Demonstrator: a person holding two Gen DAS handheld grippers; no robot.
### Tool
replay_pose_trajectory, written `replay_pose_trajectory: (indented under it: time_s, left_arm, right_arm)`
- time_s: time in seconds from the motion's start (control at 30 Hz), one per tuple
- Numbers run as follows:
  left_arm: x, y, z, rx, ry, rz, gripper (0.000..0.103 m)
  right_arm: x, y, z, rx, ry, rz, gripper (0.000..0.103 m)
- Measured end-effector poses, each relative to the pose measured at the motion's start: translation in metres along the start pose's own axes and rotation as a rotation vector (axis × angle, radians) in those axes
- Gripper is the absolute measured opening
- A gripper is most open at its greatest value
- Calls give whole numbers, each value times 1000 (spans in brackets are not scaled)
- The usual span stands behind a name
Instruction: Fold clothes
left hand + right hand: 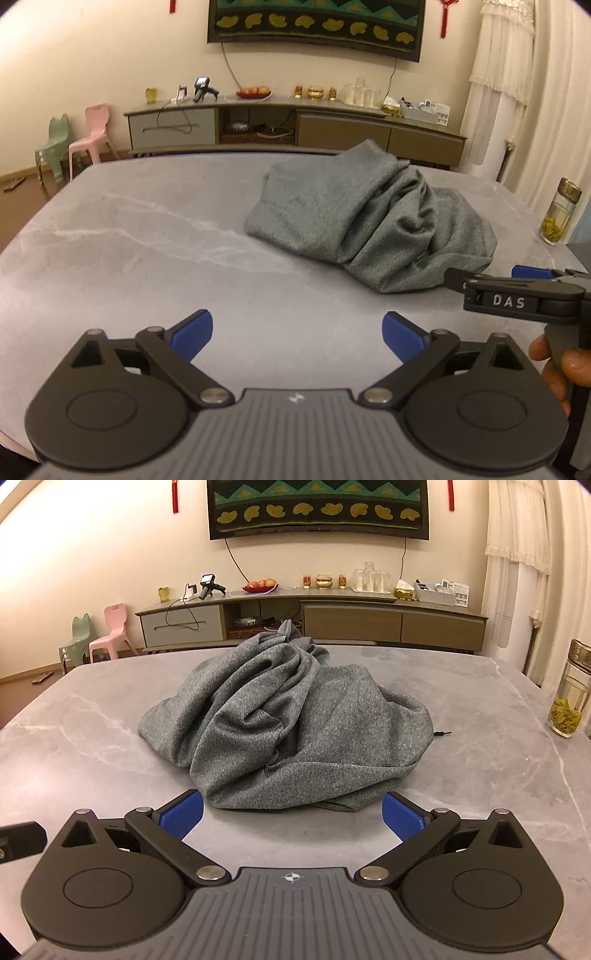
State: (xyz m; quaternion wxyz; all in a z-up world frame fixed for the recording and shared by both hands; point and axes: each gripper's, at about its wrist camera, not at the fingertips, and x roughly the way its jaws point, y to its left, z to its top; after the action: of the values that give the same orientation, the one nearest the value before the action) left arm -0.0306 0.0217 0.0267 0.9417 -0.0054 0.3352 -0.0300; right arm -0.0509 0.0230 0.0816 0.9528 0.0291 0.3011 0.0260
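Both my left claw (297, 334) and right claw (293, 812) gape empty over the bench (110, 775); grey garment (288, 723) lies crumpled, folding not begun

Grey marble table (110, 738) — crumpled grey garment (288, 720), glass bottle (570, 701)
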Motion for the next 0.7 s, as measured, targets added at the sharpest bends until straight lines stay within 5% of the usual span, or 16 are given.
replay_pose_trajectory:
  time_s: [0.1, 0.17, 0.23, 0.43, 0.53, 0.6, 0.63, 0.67, 0.7]
  left_arm:
    - [-8, -7, 7, 34, -28, -13, 62]
    - [-10, -15, 14, 70, -44, -10, 20]
    - [-11, -22, 21, 104, -60, -22, 1]
    - [6, -29, 39, 141, -82, -70, 0]
    - [28, -24, 47, 132, -53, -74, 1]
    - [42, -21, 53, 135, -37, -60, 22]
    - [48, -19, 55, 137, -39, -55, 55]
    - [54, -18, 57, 139, -49, -52, 75]
    - [60, -16, 59, 143, -53, -52, 80]
  right_arm:
    - [-2, -2, 1, 7, -7, 16, 98]
    - [-3, -3, 1, 10, -3, 22, 83]
    - [-2, -3, 2, 12, 4, 36, 52]
    - [1, 2, 4, 12, 4, 52, 4]
    - [6, 3, 5, 17, 8, 48, 2]
    - [11, 3, 6, 30, 19, 39, 3]
    - [13, 2, 7, 42, 26, 32, 6]
    - [15, 1, 8, 53, 33, 29, 12]
    - [16, 0, 9, 63, 37, 25, 38]
